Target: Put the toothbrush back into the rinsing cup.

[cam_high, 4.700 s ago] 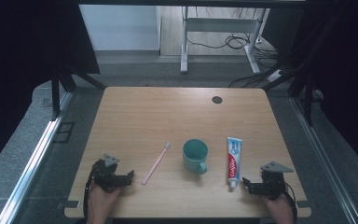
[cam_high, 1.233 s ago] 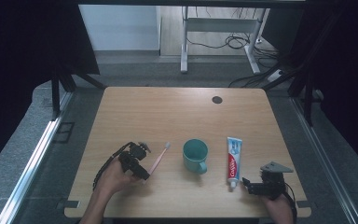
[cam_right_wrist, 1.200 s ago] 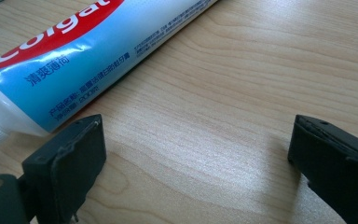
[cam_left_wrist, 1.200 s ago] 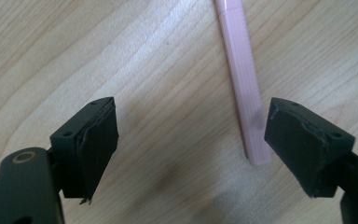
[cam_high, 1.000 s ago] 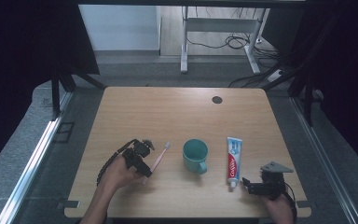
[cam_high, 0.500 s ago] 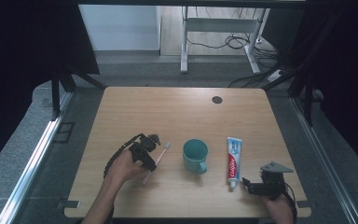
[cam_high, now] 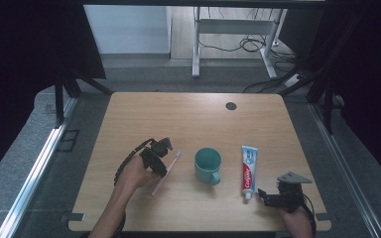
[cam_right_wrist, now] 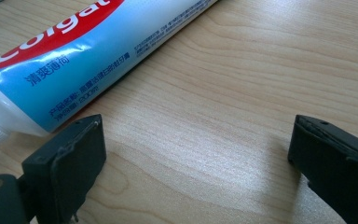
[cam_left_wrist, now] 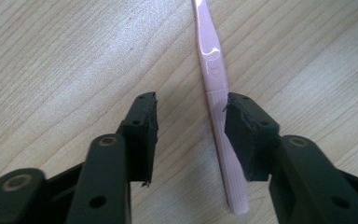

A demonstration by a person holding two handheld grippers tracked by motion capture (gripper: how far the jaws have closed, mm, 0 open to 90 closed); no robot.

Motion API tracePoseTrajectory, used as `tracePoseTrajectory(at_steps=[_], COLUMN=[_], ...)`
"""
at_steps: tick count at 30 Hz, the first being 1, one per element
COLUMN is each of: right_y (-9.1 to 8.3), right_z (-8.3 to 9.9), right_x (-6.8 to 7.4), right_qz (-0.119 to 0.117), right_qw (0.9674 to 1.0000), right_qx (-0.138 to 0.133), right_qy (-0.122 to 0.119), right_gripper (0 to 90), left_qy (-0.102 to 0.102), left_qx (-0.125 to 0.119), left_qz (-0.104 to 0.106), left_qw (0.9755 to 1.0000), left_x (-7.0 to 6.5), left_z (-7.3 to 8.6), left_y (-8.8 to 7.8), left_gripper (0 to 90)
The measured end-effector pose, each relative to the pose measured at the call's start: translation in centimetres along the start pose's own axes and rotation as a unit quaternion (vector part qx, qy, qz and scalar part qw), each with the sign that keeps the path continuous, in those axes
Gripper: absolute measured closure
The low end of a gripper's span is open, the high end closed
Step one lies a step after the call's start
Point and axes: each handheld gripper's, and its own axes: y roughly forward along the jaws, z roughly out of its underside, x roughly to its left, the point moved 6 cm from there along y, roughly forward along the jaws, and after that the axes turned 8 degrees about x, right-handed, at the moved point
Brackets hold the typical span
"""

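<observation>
Near the table's front edge, two hand-held grippers at work.

At the near right, the right gripper [cam_high: 263,195] rests on the table [cam_high: 188,114] with jaws spread wide and empty, beside the cap end of the toothpaste tube [cam_high: 248,167]. Farther in on the left, the left gripper [cam_left_wrist: 191,135] straddles the handle of the pink toothbrush [cam_left_wrist: 216,100], which lies flat on the wood; its jaws have just been closing, one touching the handle, the other apart, so no grasp yet. Between toothbrush and tube stands a teal mug [cam_high: 208,164].
</observation>
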Motion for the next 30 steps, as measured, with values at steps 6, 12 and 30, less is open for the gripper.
tracePoseTrajectory(at_steps=[6, 12, 30], right_y=[0.0, 0.0, 0.0], right_z=[0.0, 0.0, 0.0], right_x=[0.0, 0.0, 0.0], right_qz=[0.000, 0.000, 0.000], right_qw=[1.0000, 1.0000, 1.0000], right_qx=[0.000, 0.000, 0.000], right_qy=[0.000, 0.000, 0.000], right_gripper=[3.9, 3.9, 3.9], left_qy=[-0.004, 0.002, -0.006], left_qx=[-0.004, 0.004, 0.030], left_qz=[0.014, 0.011, -0.013], left_qw=[0.9999, 0.9999, 0.9994], left_x=[-0.4, -0.9, -1.3], left_z=[-0.4, -0.7, -1.1], left_y=[0.0, 0.2, 1.3], left_gripper=[58.0, 58.8, 67.4])
